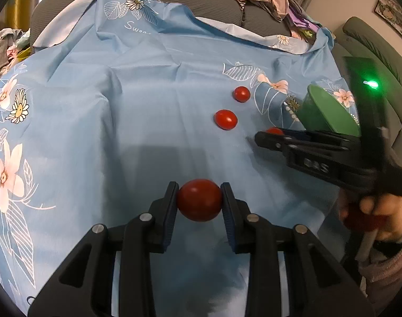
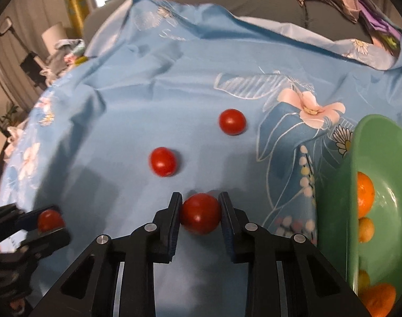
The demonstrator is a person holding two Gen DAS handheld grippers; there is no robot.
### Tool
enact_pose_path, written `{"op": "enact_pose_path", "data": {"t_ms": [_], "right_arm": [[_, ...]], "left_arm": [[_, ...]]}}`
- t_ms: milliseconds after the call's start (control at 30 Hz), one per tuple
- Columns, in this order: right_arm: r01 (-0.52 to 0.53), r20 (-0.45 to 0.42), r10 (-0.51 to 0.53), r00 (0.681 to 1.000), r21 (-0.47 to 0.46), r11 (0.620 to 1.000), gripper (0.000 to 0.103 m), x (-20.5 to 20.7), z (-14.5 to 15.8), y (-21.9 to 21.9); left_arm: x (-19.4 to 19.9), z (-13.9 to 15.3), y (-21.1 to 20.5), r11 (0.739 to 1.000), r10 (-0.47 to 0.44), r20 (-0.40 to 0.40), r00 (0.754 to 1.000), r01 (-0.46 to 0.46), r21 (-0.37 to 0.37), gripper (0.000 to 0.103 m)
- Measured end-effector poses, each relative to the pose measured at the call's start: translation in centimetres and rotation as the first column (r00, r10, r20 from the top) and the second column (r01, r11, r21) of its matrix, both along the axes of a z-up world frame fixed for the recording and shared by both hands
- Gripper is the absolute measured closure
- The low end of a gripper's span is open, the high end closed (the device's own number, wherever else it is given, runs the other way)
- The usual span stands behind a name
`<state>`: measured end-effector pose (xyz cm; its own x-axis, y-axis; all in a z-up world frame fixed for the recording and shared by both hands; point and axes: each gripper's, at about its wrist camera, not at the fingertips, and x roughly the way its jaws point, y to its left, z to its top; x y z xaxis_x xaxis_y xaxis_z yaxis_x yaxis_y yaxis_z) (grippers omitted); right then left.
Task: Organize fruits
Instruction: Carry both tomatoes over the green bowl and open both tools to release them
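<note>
Left gripper (image 1: 199, 200): clamped on a cherry tomato (image 1: 199, 200), both pads pressed against its sides, above the blue flowered cloth (image 1: 137, 111).
Right gripper (image 2: 200, 214): closed on a second tomato (image 2: 200, 213); the jaws pinch it at its widest part, low over the cloth.
Loose tomatoes: two lie apart on the cloth ahead, a nearer one (image 2: 162, 161) and a farther one (image 2: 232, 121), both well clear of either gripper.
Green bowl (image 2: 333, 211): sits at the right, just beside the right gripper, already holding oranges (image 2: 364, 195) and smaller yellow fruit.
Squeeze risk: the skins look thin and smooth, so too hard a pinch may split a tomato, and too light a one may let it slip out sideways.
Collision risk: both grippers are near each other; if both head for the bowl at once they may knock together.
Rim risk: releasing over the bowl's near wall may bounce a tomato back onto the cloth, where folds could send it rolling off.
</note>
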<state>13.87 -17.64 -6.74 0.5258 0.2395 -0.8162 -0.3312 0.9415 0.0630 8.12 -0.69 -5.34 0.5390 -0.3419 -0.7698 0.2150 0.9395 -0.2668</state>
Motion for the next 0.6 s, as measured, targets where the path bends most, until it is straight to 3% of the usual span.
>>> {"op": "enact_pose_path", "data": {"t_ms": [600], "right_arm": [[-0.109,0.064,0.106,0.992,0.055,0.992,0.073,-8.1,2.8,0.9]], "left_arm": [[-3.5,1.7,-0.4,1.0,0.007,0.011,1.0,-0.008,0.021,0.071]]}}
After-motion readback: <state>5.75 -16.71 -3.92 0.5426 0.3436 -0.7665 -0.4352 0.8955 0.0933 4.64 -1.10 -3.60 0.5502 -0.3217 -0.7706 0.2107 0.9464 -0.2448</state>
